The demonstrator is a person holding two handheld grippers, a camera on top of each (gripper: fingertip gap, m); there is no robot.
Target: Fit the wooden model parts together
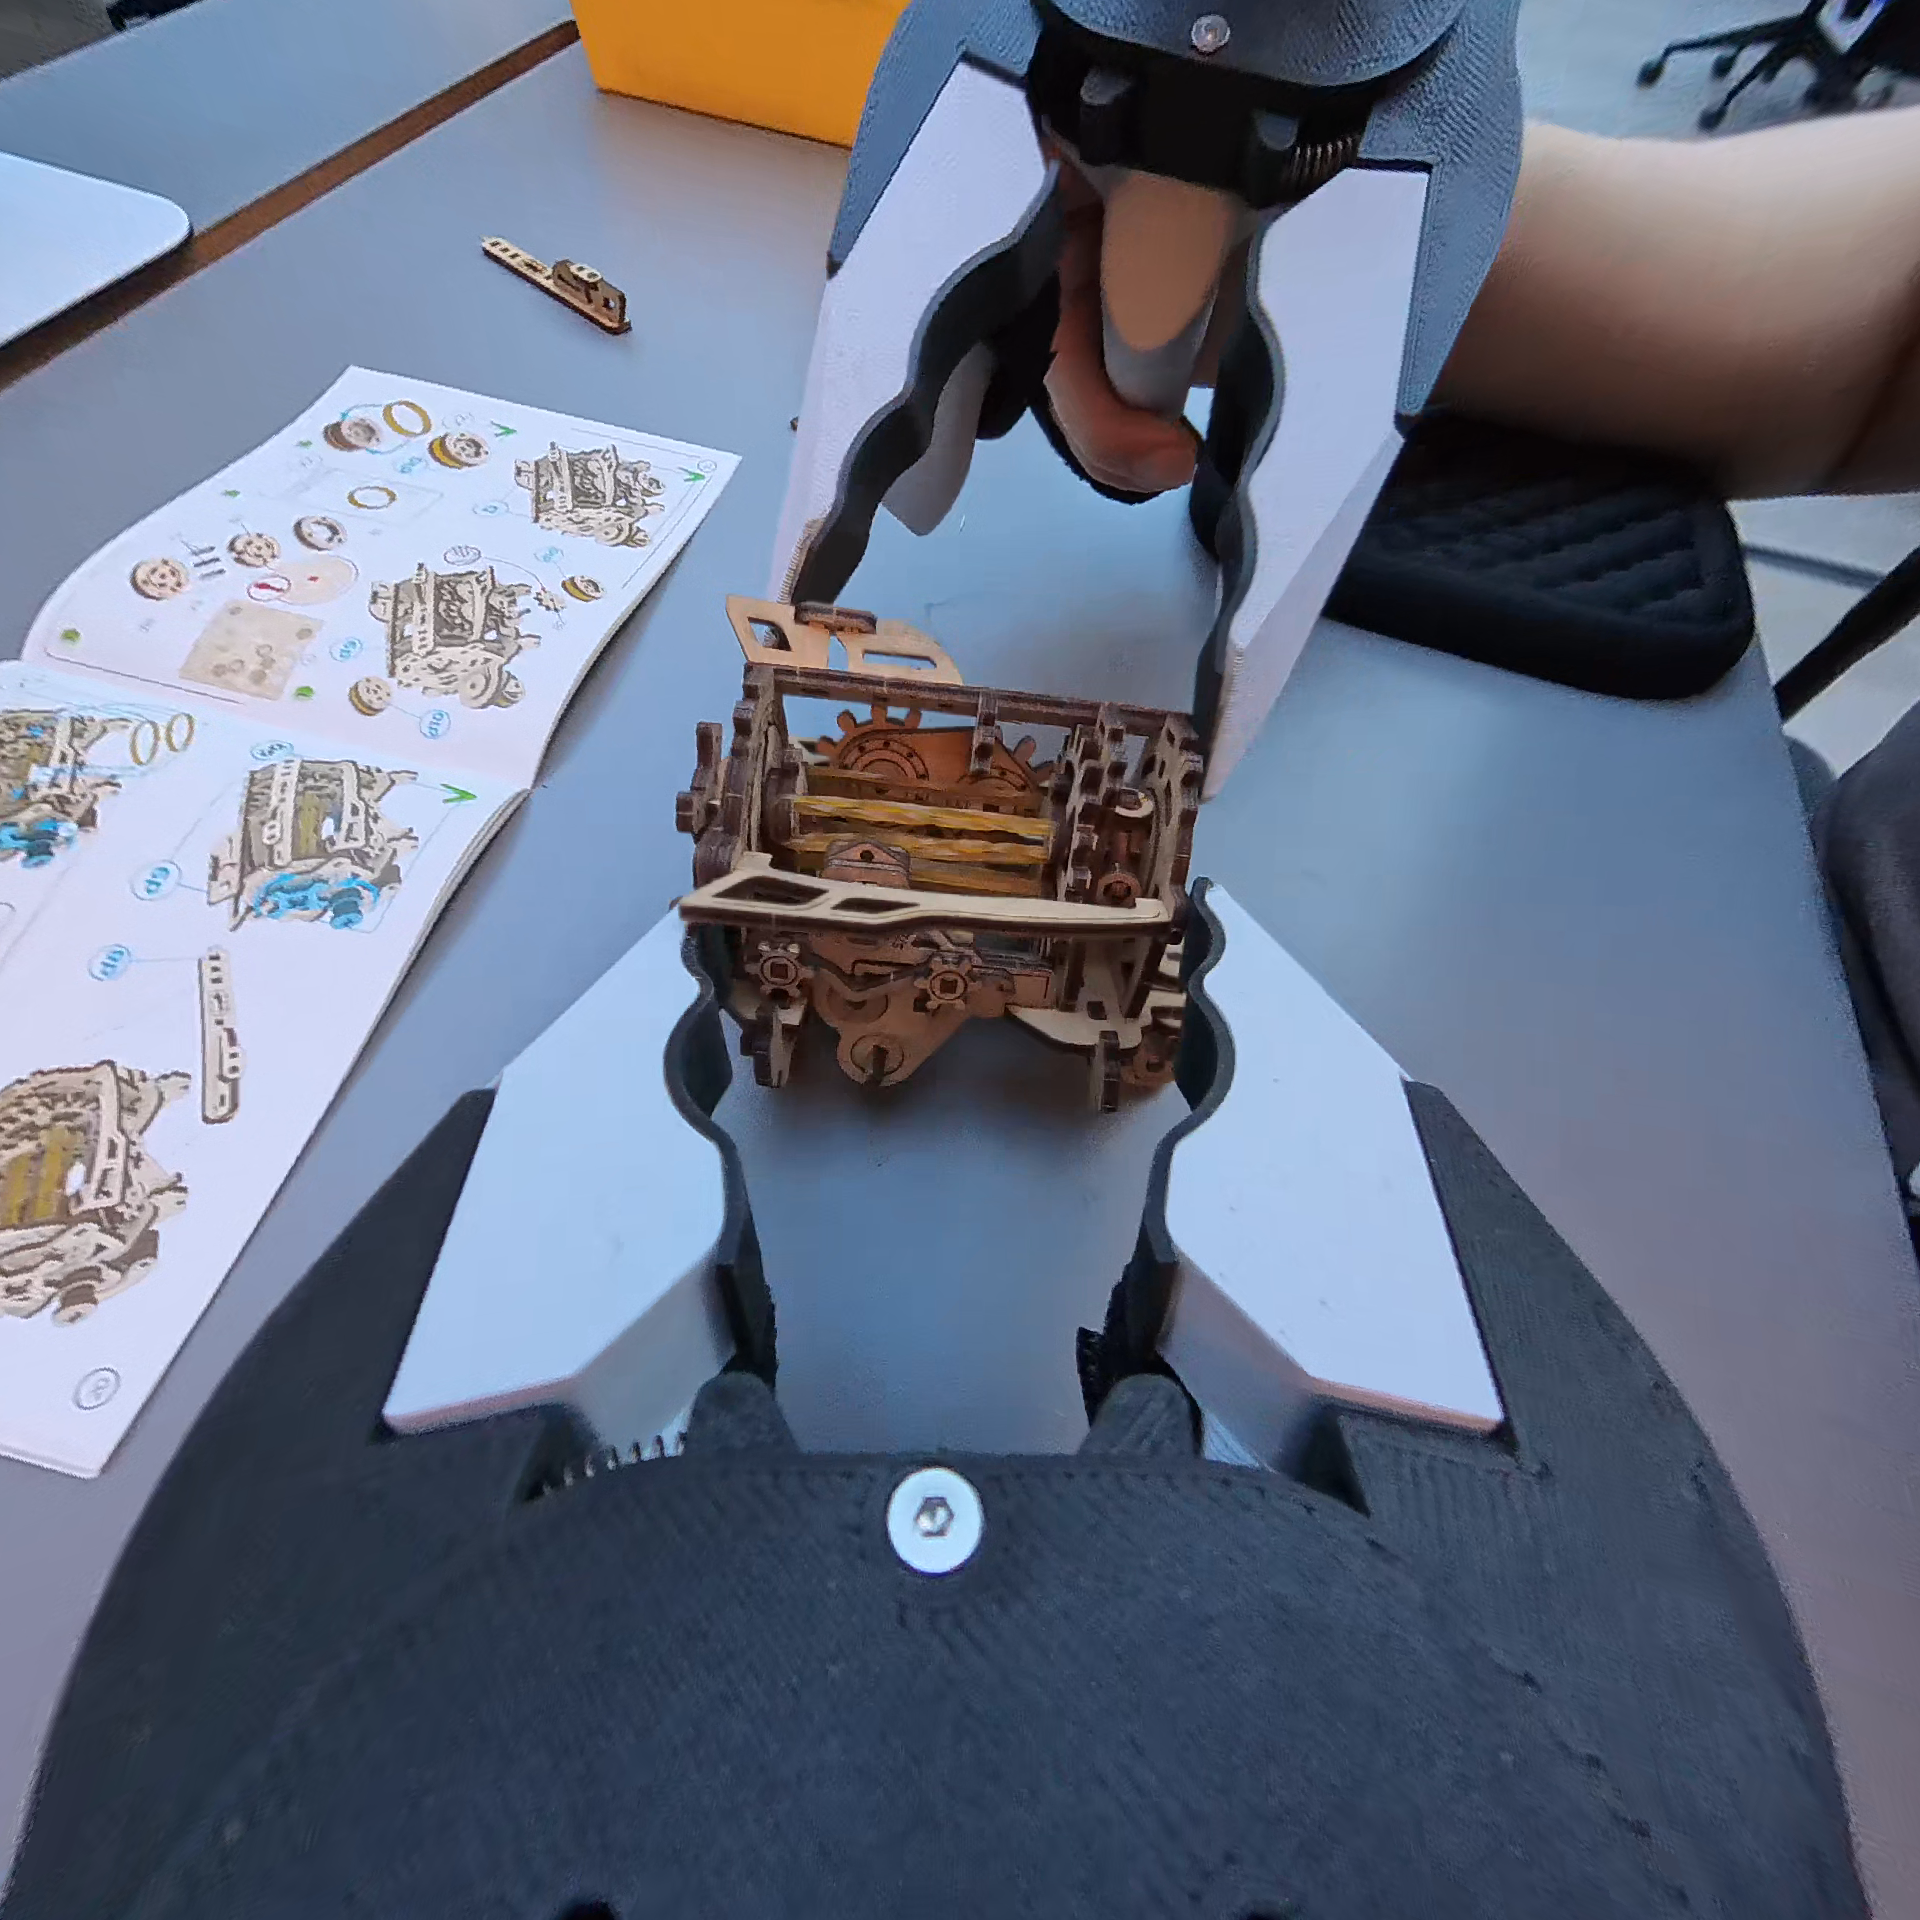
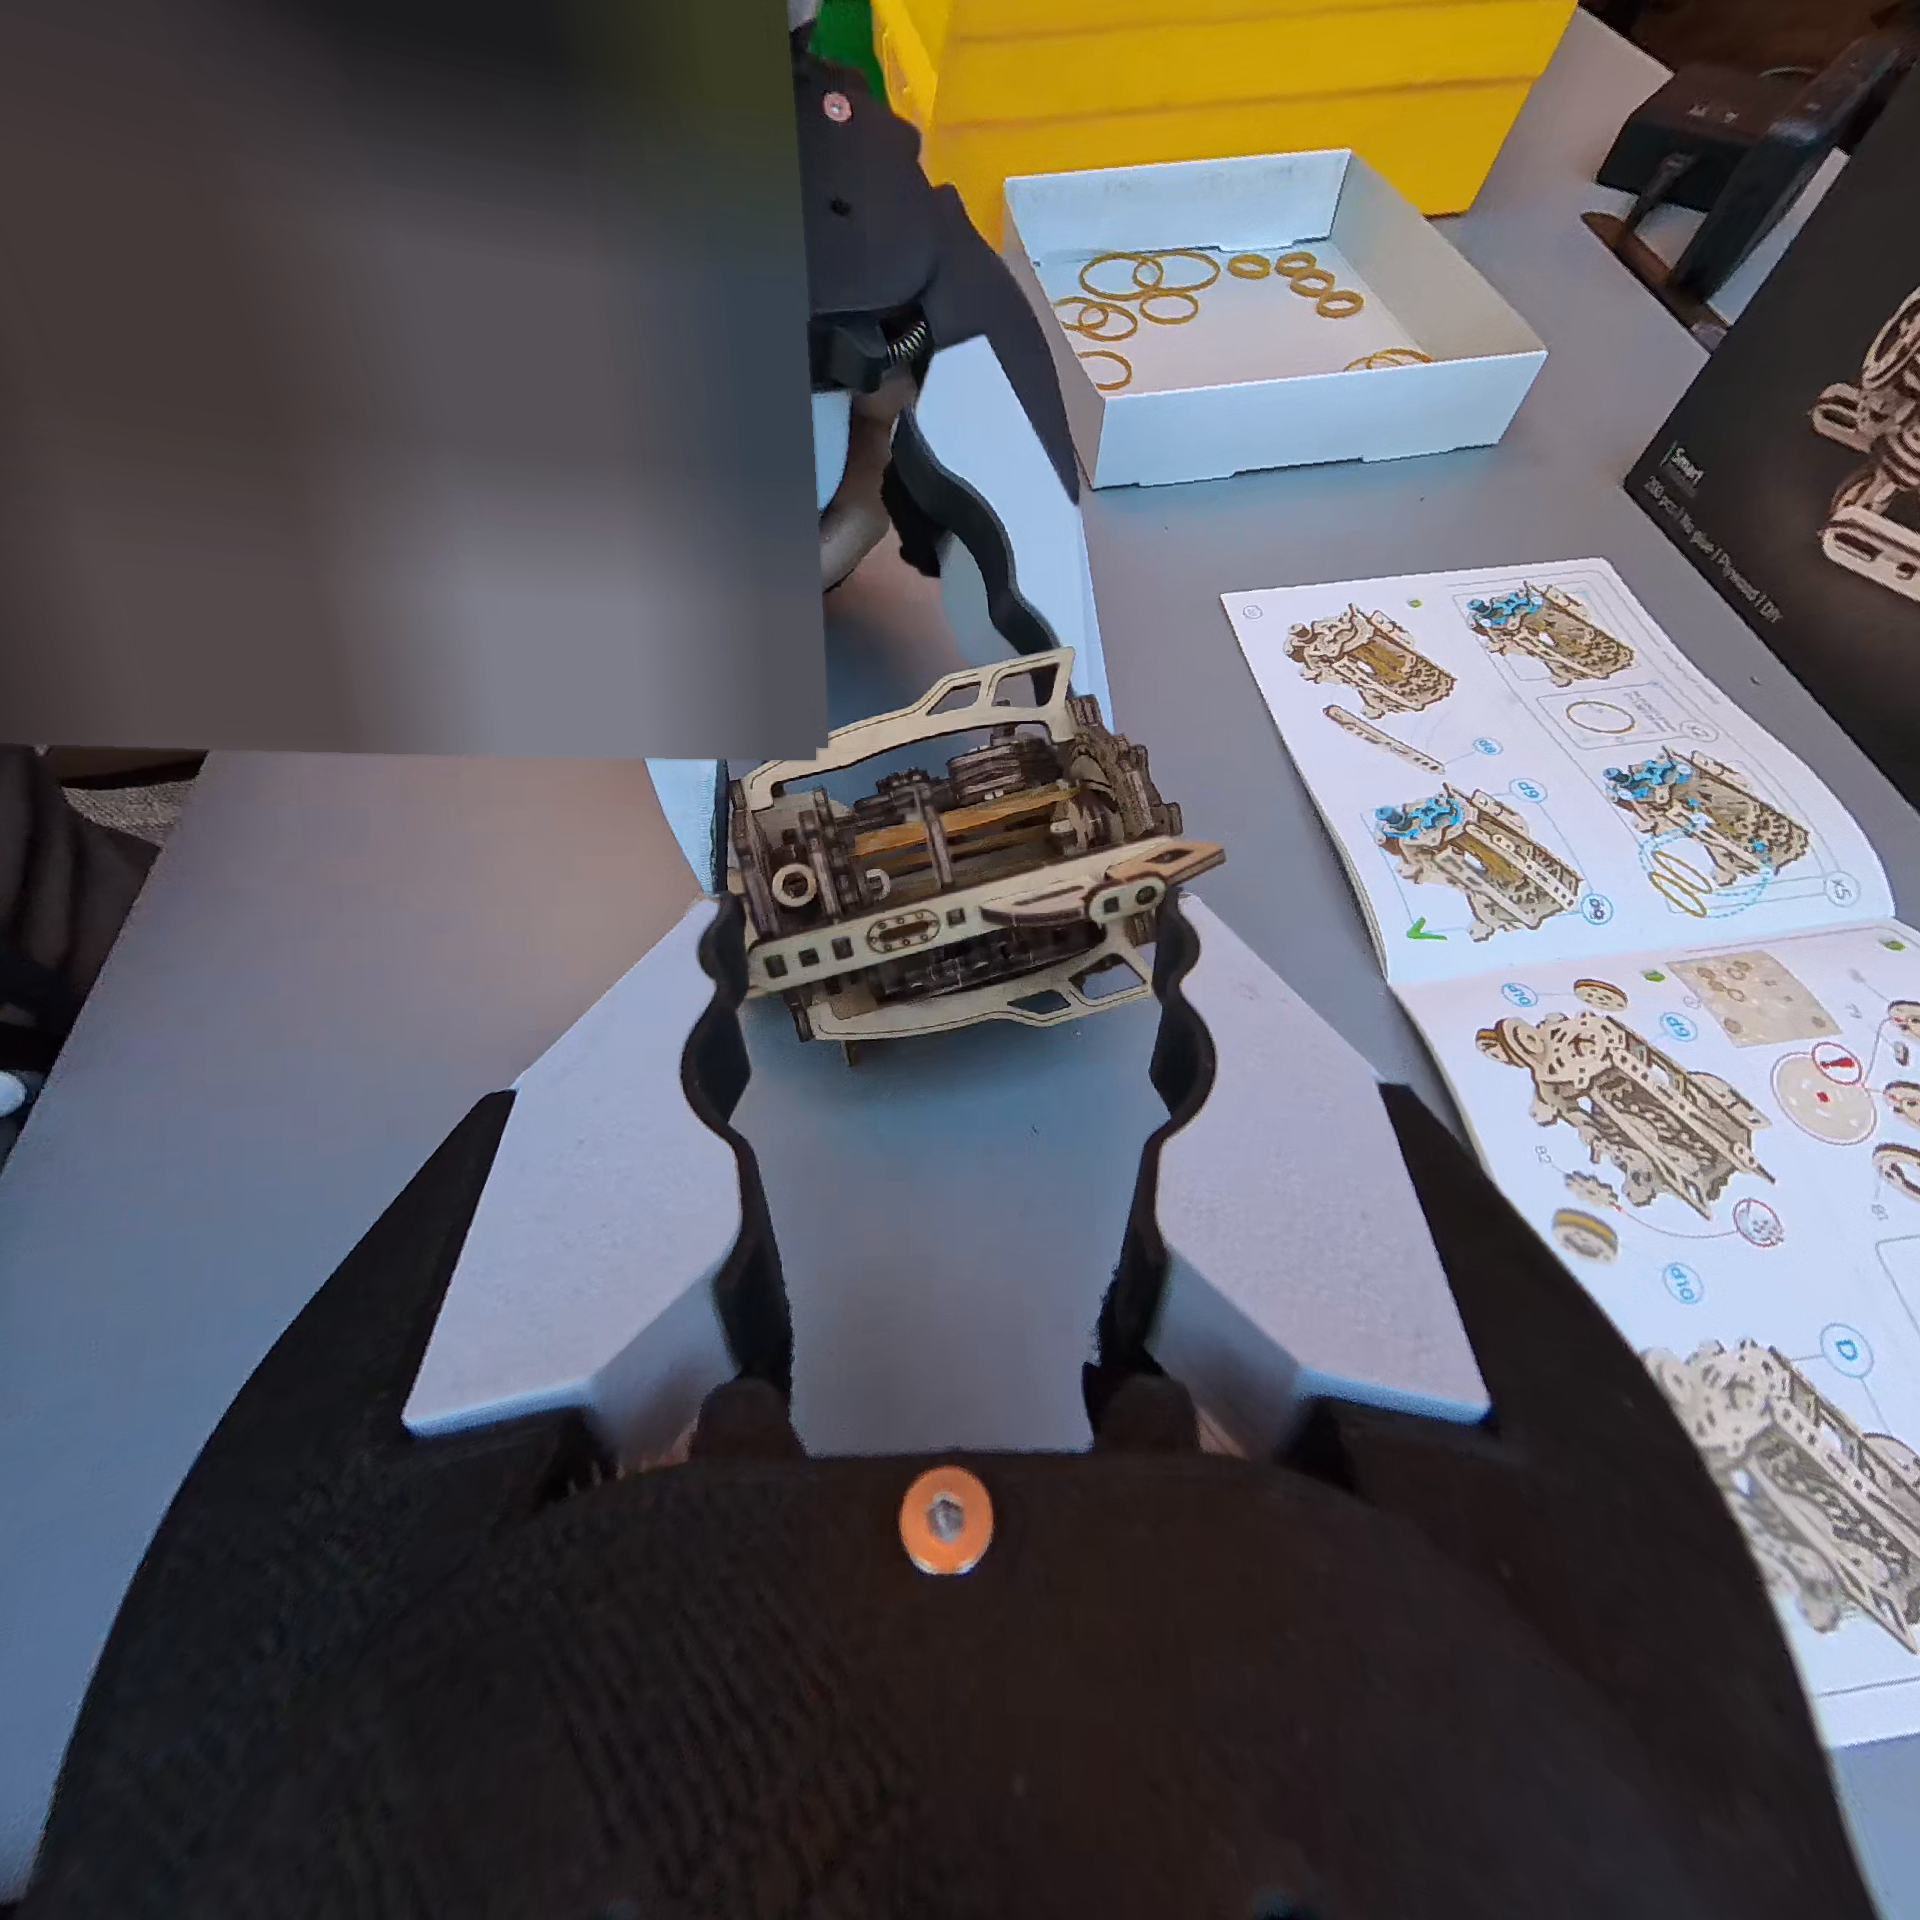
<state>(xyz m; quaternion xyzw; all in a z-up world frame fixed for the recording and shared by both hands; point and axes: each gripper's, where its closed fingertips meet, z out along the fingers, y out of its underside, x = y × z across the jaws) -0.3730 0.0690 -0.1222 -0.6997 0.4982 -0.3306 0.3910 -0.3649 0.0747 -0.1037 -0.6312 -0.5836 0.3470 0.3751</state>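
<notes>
Wooden model [image 1: 935,883] sits crosswise between both grippers; left gripper [image 1: 951,935] and right gripper [image 2: 951,935] probably clamp its ends.

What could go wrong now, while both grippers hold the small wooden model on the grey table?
1. The left gripper and right gripper both straddle the brown laser-cut wooden model; squeezing harder might crack its thin pale side panel.
2. The right gripper's fingertip touches the flat upright wooden piece; a slanted push could snap it.
3. The model might slide on the smooth grey table.
</notes>
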